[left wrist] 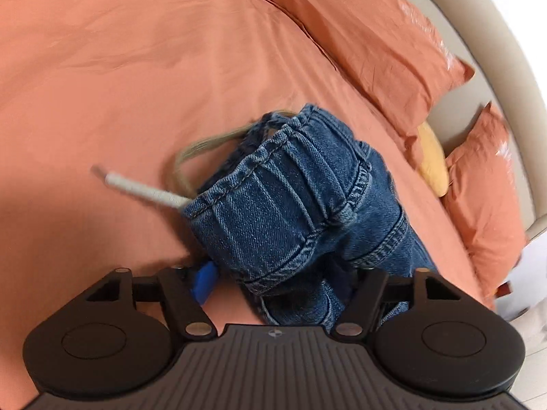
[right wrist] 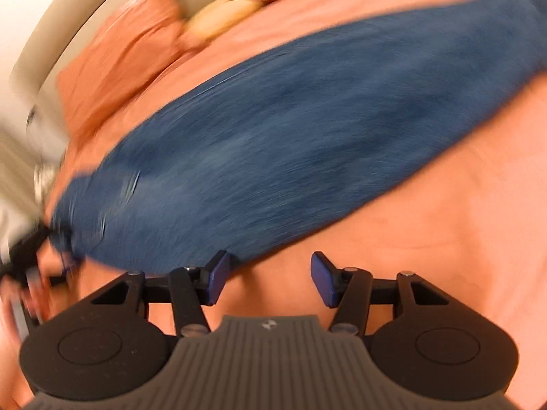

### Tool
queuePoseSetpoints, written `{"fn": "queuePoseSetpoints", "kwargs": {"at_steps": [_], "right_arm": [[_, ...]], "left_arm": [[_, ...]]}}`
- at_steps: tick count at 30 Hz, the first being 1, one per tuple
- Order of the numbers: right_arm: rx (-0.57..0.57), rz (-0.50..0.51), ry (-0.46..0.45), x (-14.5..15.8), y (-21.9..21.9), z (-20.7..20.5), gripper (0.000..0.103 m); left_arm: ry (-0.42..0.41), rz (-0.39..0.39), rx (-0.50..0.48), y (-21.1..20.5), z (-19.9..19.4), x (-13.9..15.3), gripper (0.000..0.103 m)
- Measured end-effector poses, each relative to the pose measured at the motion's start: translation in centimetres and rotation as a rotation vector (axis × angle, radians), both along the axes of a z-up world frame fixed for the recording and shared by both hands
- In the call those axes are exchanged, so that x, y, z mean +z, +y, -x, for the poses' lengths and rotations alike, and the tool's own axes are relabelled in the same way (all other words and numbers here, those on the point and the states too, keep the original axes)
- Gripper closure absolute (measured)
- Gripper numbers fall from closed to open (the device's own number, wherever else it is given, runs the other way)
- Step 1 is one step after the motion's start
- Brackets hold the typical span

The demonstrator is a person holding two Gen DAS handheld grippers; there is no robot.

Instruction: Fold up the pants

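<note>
The bed carries the jeans, which reach from the middle of the left view down to 6 o'clock; in the blurred right view they stretch from 9 to 1 o'clock. Denim looks heavy, limp and grippy, with stiff seams; the thick waistband seems the surest hold. The left gripper grasps the jeans beside the cord. The right gripper hangs released, jaws apart over bare sheet.

blue denim pants, orange sheet
</note>
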State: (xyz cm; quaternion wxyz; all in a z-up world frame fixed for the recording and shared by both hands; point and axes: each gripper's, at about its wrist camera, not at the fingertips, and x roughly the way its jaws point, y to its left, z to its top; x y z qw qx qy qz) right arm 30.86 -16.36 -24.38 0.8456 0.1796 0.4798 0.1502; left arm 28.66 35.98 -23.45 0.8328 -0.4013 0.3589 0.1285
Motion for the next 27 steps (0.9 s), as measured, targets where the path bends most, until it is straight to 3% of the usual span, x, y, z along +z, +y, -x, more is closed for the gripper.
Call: {"fn": "queuePoseSetpoints", "kwargs": {"at_steps": [2, 7, 11, 15, 21, 27], "right_arm": [[0.1, 0.09, -0.053, 0.3, 2.5, 0.5, 0.052], [0.311, 0.245, -0.155, 0.7, 7.0, 1.3, 0.051], [0.47, 0.336, -0.255, 1.1, 9.4, 3.5, 0.044], [0.533, 0.471, -0.403, 1.4, 12.0, 4.8, 0.041], [0.447, 0.631, -0.662, 3.4, 13.1, 5.7, 0.04], [0.493, 0.645, -0.493, 2.1, 12.7, 2.9, 0.042]], "left_arm": [[0.044, -0.059, 0.001, -0.1, -0.9, 1.0, 0.055], [0.077, -0.205, 0.015, -1.6, -1.3, 5.6, 0.078], [0.048, -0.277, 0.029, -2.7, -0.6, 9.8, 0.086], [0.066, -0.292, 0.055, -2.9, -0.7, 12.1, 0.088], [0.13, -0.34, 0.03, -3.1, -1.9, 12.3, 0.089], [0.147, -0.352, 0.018, -3.2, -2.3, 12.4, 0.089]]}}
